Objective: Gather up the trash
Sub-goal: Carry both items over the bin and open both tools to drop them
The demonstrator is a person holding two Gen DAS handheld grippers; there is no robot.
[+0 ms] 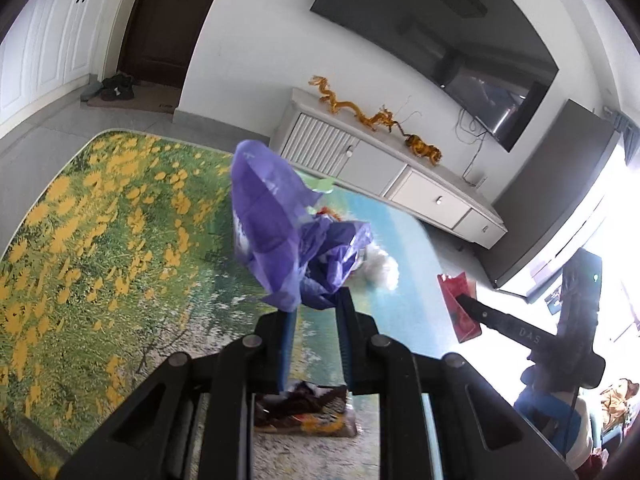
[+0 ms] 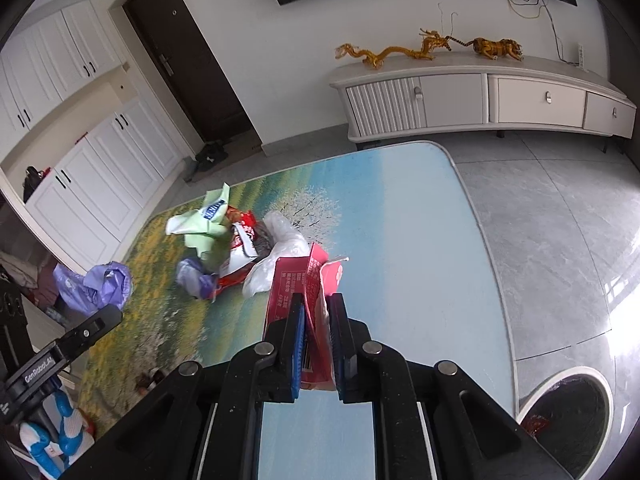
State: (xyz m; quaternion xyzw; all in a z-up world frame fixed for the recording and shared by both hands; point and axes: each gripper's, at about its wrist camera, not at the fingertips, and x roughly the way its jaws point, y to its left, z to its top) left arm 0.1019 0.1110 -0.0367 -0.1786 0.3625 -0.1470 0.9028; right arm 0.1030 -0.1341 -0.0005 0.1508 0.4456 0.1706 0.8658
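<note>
Two hand-held grippers are in view, the left hand-held gripper (image 1: 316, 304) and the right hand-held gripper (image 2: 316, 300). There are two purple plastic bags (image 2: 94, 286) (image 2: 194, 276), one red carton (image 2: 298, 280), one green wrapper (image 2: 204, 226), one red-and-white snack bag (image 2: 242, 246) and one clear plastic bag (image 2: 280, 240). One flowered rug (image 2: 400, 220) lies on the floor, one white cabinet (image 2: 480, 100) carries two golden figurines (image 2: 392, 54) (image 2: 498, 48), and one bin (image 2: 568, 404) stands at the lower right.

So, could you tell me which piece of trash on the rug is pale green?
The crumpled wrapper at the pile's far left end; the pieces beside it are red-and-white, clear and purple.
</note>
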